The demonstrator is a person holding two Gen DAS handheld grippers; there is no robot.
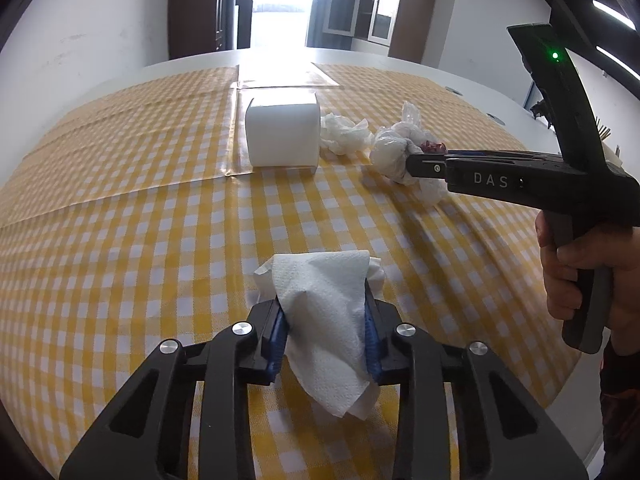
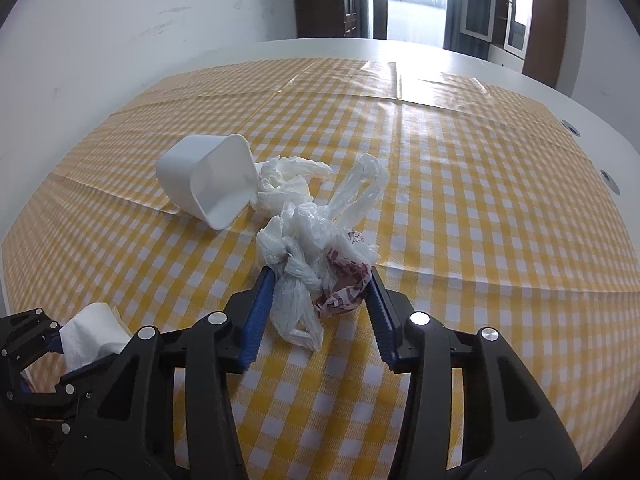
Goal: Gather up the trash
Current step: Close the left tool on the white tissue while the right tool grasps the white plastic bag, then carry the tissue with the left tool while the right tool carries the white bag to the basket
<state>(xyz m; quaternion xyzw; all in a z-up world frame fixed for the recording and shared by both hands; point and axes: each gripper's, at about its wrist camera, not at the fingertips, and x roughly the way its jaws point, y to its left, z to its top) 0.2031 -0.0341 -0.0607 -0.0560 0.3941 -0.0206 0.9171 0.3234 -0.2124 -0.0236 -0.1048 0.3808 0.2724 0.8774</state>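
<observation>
A folded white paper napkin (image 1: 320, 320) is clamped between the blue pads (image 1: 280, 336) of the left tool (image 1: 325, 320), low over the yellow-and-white checked tablecloth (image 1: 140, 220) that covers the table (image 2: 320, 46). A knotted, crumpled plastic bag (image 2: 312, 264) with a red-printed wrapper (image 2: 344, 284) inside is gripped by the right tool (image 2: 320, 280), whose handle is held by a hand (image 1: 576, 272) at the right edge of the left wrist view. A white plastic tub (image 2: 208, 180) is seen tipped on its side farther back on the cloth, with a crumpled tissue (image 2: 284, 184) touching its rim, just beyond the bag.
</observation>
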